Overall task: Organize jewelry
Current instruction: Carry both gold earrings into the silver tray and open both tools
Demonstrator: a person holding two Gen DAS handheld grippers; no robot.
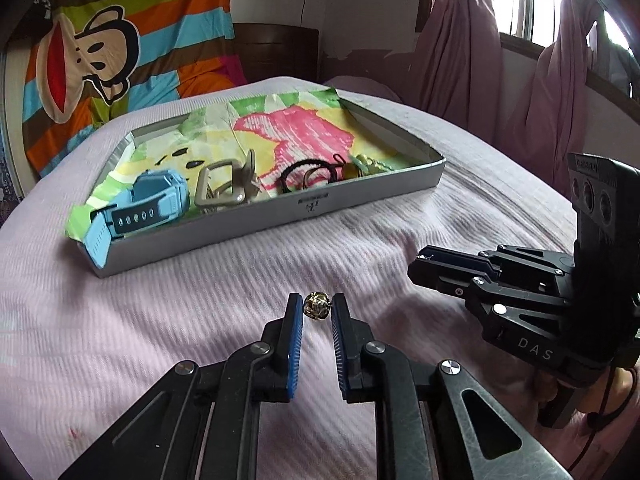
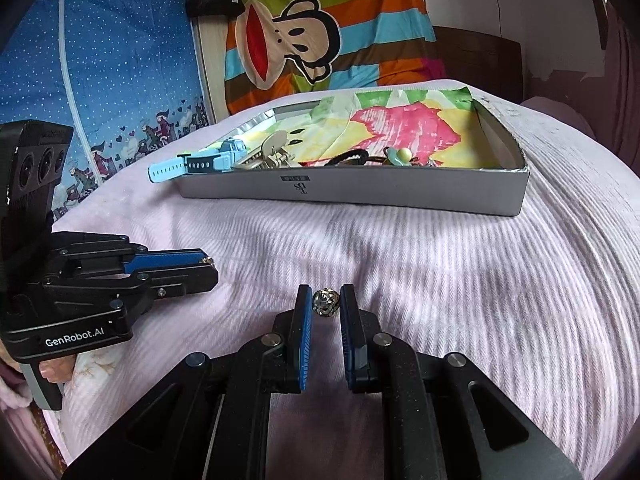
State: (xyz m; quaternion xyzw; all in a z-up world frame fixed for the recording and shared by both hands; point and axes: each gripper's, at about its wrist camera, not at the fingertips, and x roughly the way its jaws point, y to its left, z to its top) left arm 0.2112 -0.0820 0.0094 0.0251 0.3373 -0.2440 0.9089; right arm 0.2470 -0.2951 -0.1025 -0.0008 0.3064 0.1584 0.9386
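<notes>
My left gripper point(image 1: 317, 307) is shut on a small gold knot earring point(image 1: 317, 306), held at the tips of the blue pads just above the pink blanket. My right gripper point(image 2: 327, 301) is shut on a matching darker knot earring point(image 2: 327, 302). The two grippers are side by side: the right gripper point(image 1: 418, 266) shows at the right of the left wrist view, and the left gripper point(image 2: 210, 267) at the left of the right wrist view. Beyond both lies a grey tray point(image 1: 280, 216) lined with a colourful cloth.
The tray point(image 2: 360, 194) holds a blue watch point(image 1: 152, 200), a beige hair claw point(image 1: 228, 184), black hair ties point(image 1: 304, 174) and a green piece point(image 2: 404, 155). The watch strap hangs over its left end. A pink ribbed blanket point(image 2: 440, 280) covers the bed; a striped cartoon sheet point(image 2: 320, 40) hangs behind.
</notes>
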